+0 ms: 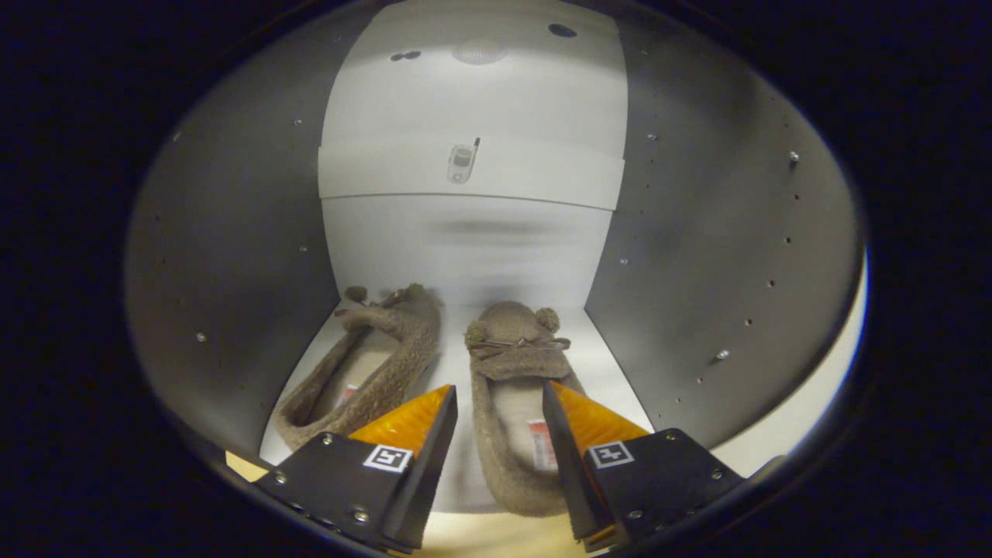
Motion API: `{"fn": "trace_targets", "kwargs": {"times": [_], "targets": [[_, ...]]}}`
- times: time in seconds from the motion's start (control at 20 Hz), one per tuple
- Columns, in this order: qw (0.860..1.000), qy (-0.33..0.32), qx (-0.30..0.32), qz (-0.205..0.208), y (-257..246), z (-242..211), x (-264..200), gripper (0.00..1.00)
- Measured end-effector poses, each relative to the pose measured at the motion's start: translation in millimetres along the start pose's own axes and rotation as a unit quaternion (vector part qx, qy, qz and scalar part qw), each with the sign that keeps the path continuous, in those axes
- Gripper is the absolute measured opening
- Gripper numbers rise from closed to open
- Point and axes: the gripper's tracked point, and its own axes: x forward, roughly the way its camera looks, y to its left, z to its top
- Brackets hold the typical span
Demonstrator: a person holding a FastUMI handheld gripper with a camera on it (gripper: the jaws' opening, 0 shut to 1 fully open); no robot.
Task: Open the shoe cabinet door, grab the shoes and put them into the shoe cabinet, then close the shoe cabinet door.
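While the gripper [500, 399] points into the shoe cabinet [232, 256], its two fingers stand spread apart with a clear gap between them and nothing pinched. Through that gap shows the near side of the right slipper [515, 387], a fuzzy brown one lying flat on the pale cabinet floor [612, 372] with its toe aimed at the back wall; the heel end and open insole sit partly behind one finger, though whether that finger touches the slipper cannot be told. Two small pompoms and a thin bow mark its toe. Just beside it, beyond the other finger, lies the left slipper [364, 364], of the same fuzzy brown, angled slightly so that its toe leans toward its mate while its heel rests close to the dark side wall. Both slippers are inside the compartment, near each other but apart. Beyond them rises the white back panel [473, 232], crossed higher up by a white shelf edge [542, 174] that carries a small metal fitting [462, 163]. Dark side walls dotted with screw holes flank the compartment.
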Motion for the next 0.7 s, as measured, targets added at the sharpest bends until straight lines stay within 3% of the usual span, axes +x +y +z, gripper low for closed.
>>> {"fn": "trace_targets", "kwargs": {"times": [0.15, 0.3, 0.55, 0.7], "targets": [[0.999, -0.044, 0.008, 0.01, 0, 15, -43, 0.68], [0.995, -0.089, 0.02, 0.029, -3, 25, -97, 0.83], [0.988, -0.138, 0.024, 0.059, -17, 22, -184, 0.84], [0.985, -0.15, 0.016, 0.085, -18, 6, -229, 0.96]]}}
